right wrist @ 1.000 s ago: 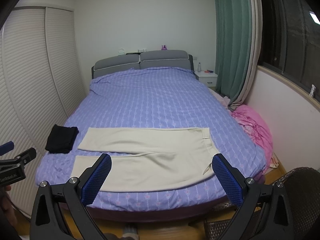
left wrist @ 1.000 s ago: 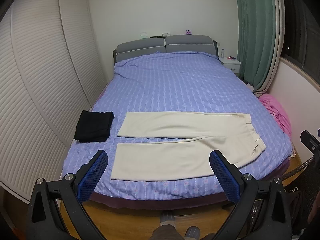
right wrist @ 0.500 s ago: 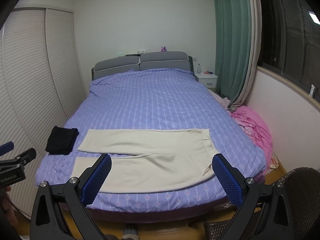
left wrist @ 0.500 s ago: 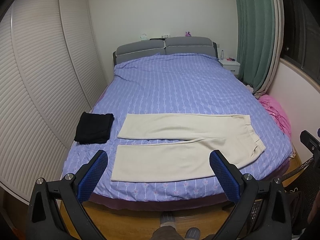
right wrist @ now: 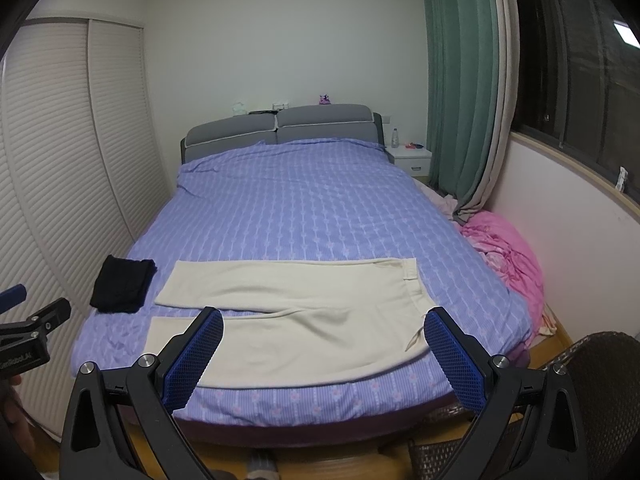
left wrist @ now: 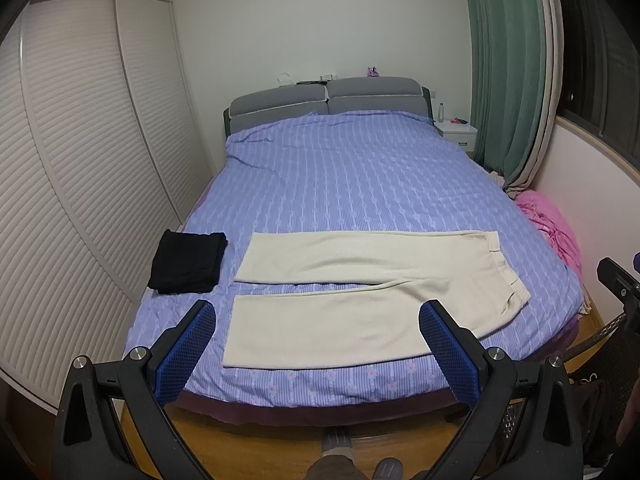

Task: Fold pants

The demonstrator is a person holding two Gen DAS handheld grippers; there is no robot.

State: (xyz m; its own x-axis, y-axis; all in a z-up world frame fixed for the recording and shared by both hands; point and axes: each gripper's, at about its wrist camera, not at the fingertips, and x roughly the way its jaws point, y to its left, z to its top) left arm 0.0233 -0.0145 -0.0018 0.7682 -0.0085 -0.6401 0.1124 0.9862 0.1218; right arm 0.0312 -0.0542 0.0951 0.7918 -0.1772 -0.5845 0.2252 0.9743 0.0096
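Flat on bed: cream pants.

I count one bed under one purple cover, one pair of cream pants with two legs laid out, and one folded black garment. Two grey headboard cushions, one white nightstand, one bottle on it, one green curtain, one pink heap. My two grippers carry two blue fingers each
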